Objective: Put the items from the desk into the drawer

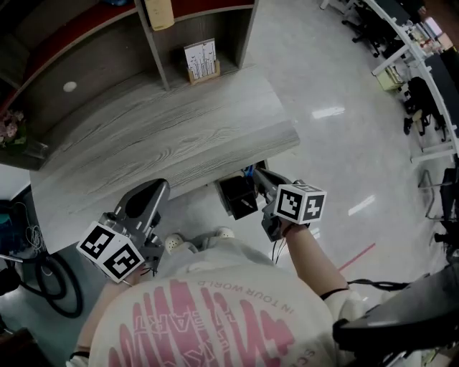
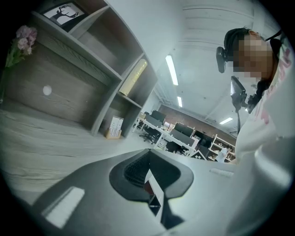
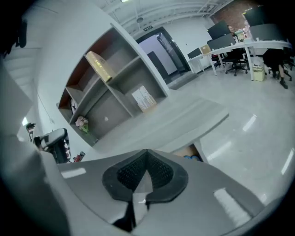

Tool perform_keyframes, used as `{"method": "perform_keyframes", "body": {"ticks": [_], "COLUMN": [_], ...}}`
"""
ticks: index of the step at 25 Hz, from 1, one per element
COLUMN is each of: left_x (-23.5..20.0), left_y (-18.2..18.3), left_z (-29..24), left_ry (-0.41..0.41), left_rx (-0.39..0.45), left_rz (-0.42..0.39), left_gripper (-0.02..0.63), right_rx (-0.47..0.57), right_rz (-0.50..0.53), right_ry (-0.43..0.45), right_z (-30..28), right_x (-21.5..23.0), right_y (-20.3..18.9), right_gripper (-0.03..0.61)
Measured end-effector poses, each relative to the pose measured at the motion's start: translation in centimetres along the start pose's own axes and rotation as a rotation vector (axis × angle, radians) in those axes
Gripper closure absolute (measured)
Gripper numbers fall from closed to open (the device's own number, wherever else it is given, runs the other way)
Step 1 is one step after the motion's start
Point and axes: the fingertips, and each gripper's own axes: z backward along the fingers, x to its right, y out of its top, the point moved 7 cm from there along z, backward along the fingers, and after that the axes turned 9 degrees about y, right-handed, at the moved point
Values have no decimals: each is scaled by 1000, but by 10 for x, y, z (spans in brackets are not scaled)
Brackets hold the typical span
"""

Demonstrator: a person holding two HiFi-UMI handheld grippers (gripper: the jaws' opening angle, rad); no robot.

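Observation:
The grey wood desk (image 1: pixel 165 136) has a bare top. A small white desk calendar (image 1: pixel 201 60) stands in the shelf unit at its back edge, also seen as the calendar (image 2: pixel 115 127) and the calendar (image 3: pixel 144 98). Below the desk's front edge a dark drawer (image 1: pixel 239 197) stands open, with something blue at its far end; the drawer (image 3: pixel 192 154) shows under the desk. My left gripper (image 1: pixel 159 188) (image 2: pixel 148 171) is shut and holds nothing, in front of the desk's near edge. My right gripper (image 1: pixel 257 172) (image 3: pixel 140 182) is shut and empty, over the drawer.
Pink flowers (image 1: pixel 10 126) sit at the desk's left end and a yellowish pack (image 1: pixel 159 13) stands on an upper shelf. A black cable loop (image 1: pixel 54 287) lies on the floor at the left. Office desks and chairs (image 1: pixel 419 72) stand far right across a shiny floor.

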Motion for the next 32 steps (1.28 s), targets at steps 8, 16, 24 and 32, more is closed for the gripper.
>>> {"method": "perform_keyframes", "body": {"ticks": [8,16,24,32], "left_x": [-18,-42,-78,-96], "left_y": [20,56,75,86], "left_z": [36,91,138,163], "left_ry": [-47,-81,-94,-149], "left_rx": [40,121,163,175], "left_rz": [-25,-65,-89,-110], "left_gripper": [594,594,594,594], "right_rx": [112,131,148,172], "right_rz": [181,208,260,295], "right_ry": [248,443,466,464], "right_z": [-23,-51,-76,-89], "right_x": [-127,-222,-276,-309], "right_y": [34,47,34,28], "right_gripper": [575,575,575,575]}}
